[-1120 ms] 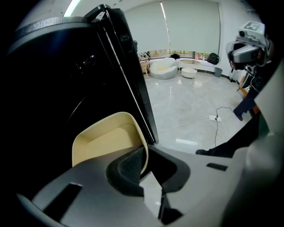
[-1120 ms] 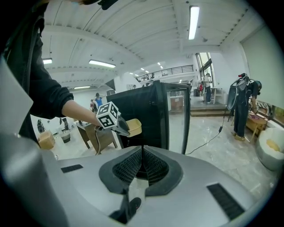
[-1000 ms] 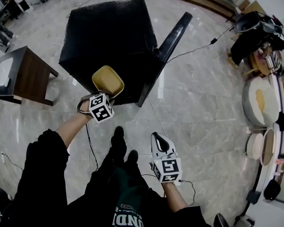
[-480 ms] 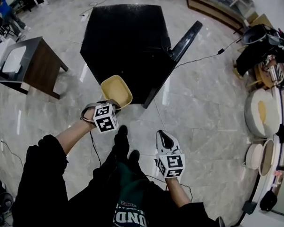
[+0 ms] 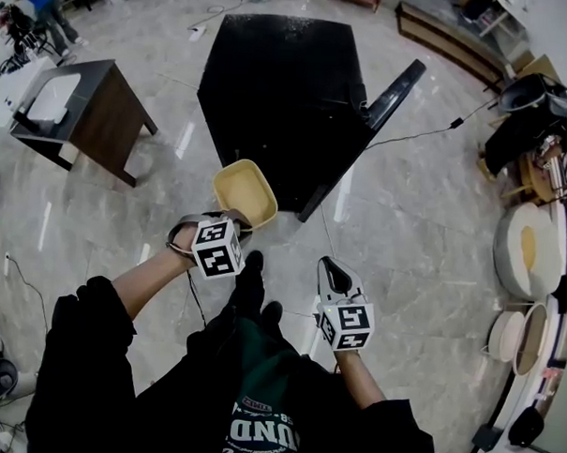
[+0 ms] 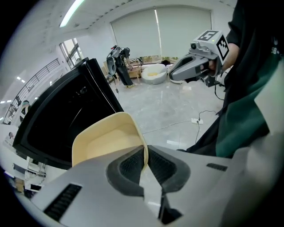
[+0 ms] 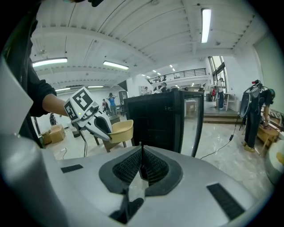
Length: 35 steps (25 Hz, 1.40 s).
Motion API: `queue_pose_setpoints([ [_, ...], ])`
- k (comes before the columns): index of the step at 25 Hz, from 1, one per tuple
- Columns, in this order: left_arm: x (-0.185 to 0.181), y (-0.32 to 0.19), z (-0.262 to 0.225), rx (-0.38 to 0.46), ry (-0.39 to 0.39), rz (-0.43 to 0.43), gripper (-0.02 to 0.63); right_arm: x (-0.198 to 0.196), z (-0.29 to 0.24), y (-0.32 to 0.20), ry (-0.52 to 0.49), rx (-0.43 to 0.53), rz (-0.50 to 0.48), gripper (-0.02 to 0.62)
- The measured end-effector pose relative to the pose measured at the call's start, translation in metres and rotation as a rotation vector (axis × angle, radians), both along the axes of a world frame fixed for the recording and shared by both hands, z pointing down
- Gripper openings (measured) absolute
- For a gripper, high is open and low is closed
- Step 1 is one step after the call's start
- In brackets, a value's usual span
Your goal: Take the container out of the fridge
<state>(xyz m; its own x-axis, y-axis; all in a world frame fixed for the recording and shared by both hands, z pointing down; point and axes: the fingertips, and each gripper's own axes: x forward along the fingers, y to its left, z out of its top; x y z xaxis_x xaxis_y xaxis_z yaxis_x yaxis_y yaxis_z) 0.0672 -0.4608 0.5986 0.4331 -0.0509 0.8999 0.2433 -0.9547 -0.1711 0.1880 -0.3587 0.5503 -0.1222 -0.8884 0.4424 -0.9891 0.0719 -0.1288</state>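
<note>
We hold the yellow container (image 5: 245,189) level, rim pinched between the left gripper's (image 5: 231,220) narrow jaws, clear of the fridge door (image 5: 372,121) at upper centre; right gripper (image 5: 330,270) closed, empty.

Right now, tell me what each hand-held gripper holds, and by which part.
The left hand-held gripper pinches the yellow container by its rim; the right hand-held gripper is shut on nothing.

1. The left gripper (image 5: 232,220) and the right gripper (image 5: 331,270) have light grey shells.
2. Each carries a white cube (image 5: 217,248) with black square markers.
3. The pads (image 6: 133,166) are dark and ribbed.
4. A thin black cable (image 5: 194,297) leaves the left gripper.
5. The person wears black sleeves (image 5: 81,353), a dark green shirt (image 5: 261,426) with white print, and black shoes (image 5: 253,268).
</note>
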Motion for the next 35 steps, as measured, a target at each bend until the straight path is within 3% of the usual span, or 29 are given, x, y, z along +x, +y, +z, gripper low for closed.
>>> queue_pose_setpoints([
  [16, -0.041, 0.034, -0.015, 0.012, -0.005, -0.033, 0.032, -0.023, -0.013, -0.001, 0.018, 0.025, -0.087, 0.035],
  [35, -0.067, 0.043, -0.012, 0.002, -0.016, -0.055, 0.032, -0.043, -0.016, -0.003, 0.028, 0.027, -0.121, 0.035],
])
